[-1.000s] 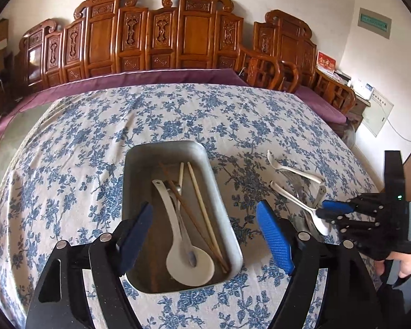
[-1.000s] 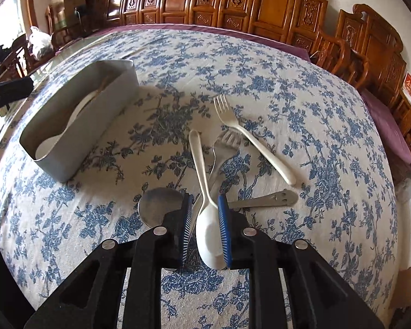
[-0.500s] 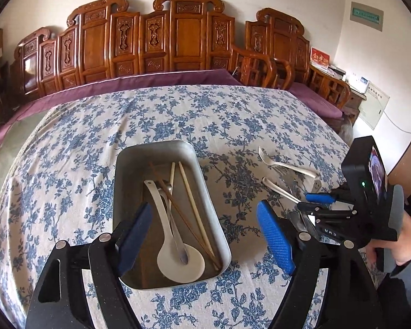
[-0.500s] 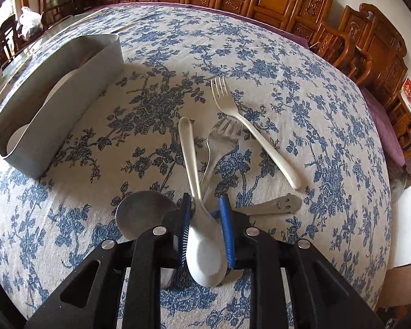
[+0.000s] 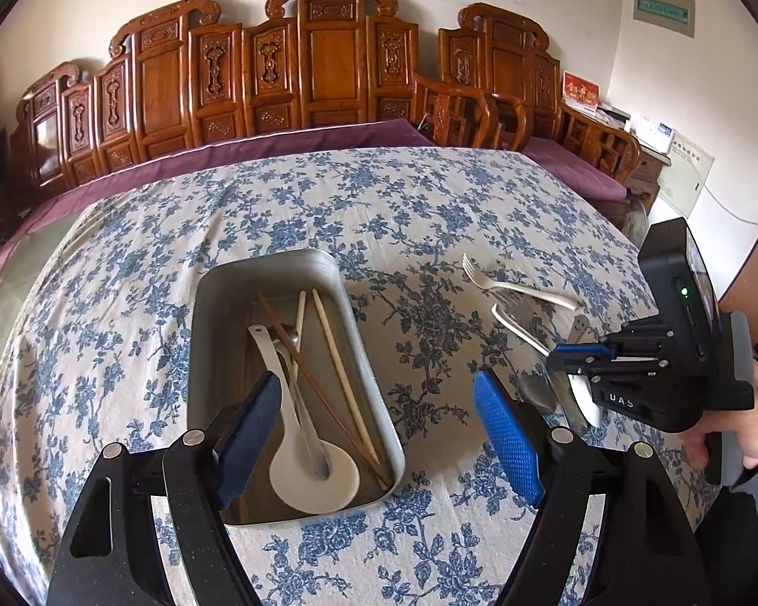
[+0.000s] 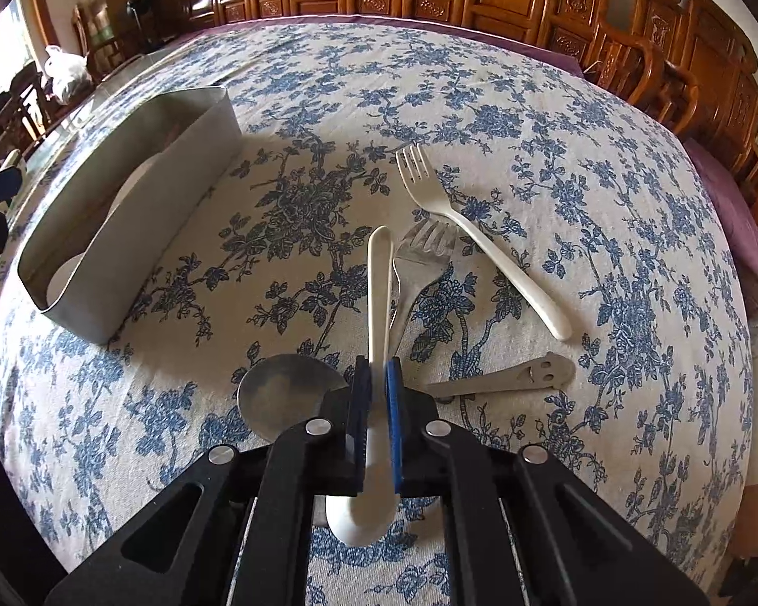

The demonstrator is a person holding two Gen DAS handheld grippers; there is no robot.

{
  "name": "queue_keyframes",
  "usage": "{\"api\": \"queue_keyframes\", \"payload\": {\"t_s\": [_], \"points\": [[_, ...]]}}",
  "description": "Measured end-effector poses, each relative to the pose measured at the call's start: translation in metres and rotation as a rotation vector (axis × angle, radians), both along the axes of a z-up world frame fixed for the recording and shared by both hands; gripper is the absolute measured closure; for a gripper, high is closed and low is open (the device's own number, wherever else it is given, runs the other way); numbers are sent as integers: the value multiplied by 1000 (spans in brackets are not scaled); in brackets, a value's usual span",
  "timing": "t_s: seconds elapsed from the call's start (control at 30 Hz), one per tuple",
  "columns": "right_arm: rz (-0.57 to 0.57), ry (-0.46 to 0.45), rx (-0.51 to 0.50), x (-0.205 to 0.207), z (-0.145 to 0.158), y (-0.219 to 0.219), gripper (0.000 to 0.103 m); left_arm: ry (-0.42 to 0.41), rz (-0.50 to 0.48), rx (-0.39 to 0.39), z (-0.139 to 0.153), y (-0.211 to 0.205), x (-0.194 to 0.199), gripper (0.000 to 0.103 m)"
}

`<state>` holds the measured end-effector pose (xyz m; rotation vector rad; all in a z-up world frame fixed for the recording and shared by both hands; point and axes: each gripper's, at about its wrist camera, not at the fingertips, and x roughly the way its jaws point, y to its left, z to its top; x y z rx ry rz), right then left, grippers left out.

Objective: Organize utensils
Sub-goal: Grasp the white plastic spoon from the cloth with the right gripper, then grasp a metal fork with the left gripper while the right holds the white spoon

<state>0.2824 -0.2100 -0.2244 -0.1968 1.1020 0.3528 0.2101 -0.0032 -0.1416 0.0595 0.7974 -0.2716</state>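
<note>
While clamped in the lower centre of the right wrist view:
Right gripper (image 6: 377, 406): closed tight on the white spoon (image 6: 379, 293), blue pads pressed on both sides of the handle; seen also at the right edge of the left wrist view (image 5: 576, 368), held by a hand (image 5: 743, 429).
White spoon: handle pointing up the frame, bowl below the pads (toward the bottom edge), handle tip just beside the metal fork.
Left gripper (image 5: 379, 434): wide open, holding nothing, hovering at the lower centre over the near end of the metal tray (image 5: 204, 333).
Metal tray: centre of the left wrist view, upper left of the right wrist view (image 6: 141, 232); inside it a white ladle spoon (image 5: 313, 469), a metal spoon (image 5: 298, 389) and chopsticks (image 5: 338, 373) (some dark, some pale).
White fork (image 6: 475, 237): flat on the tablecloth, right of centre, tines toward the top.
Metal fork (image 6: 419, 257): between white spoon and white fork, tines up.
Metal spoon bowl (image 6: 288, 394): lower centre-left, partly under the gripper.
Smiley-face handle (image 6: 510, 379): right of the gripper, lying across.
Tablecloth (image 6: 530, 116): blue flowers on white, covering the table.
Wooden chairs (image 5: 323, 60): across the top of the frame.
</note>
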Motion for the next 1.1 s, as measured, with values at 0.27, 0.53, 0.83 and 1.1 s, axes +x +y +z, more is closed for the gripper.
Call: {"api": "queue_keyframes", "payload": {"t_s": [0.27, 0.53, 0.83, 1.1], "points": [[-24, -76, 92, -10, 16, -28, 95, 24, -44, 5, -7, -28, -10, 28], [-49, -125, 87, -11, 18, -60, 95, 84, -94, 57, -31, -71, -9, 28], [-53, -87, 92, -1, 2, -86, 95, 144, -70, 59, -48, -103, 13, 29], [-69, -75, 89, 2, -3, -105, 95, 177, -97, 75, -53, -141, 50, 45]]}}
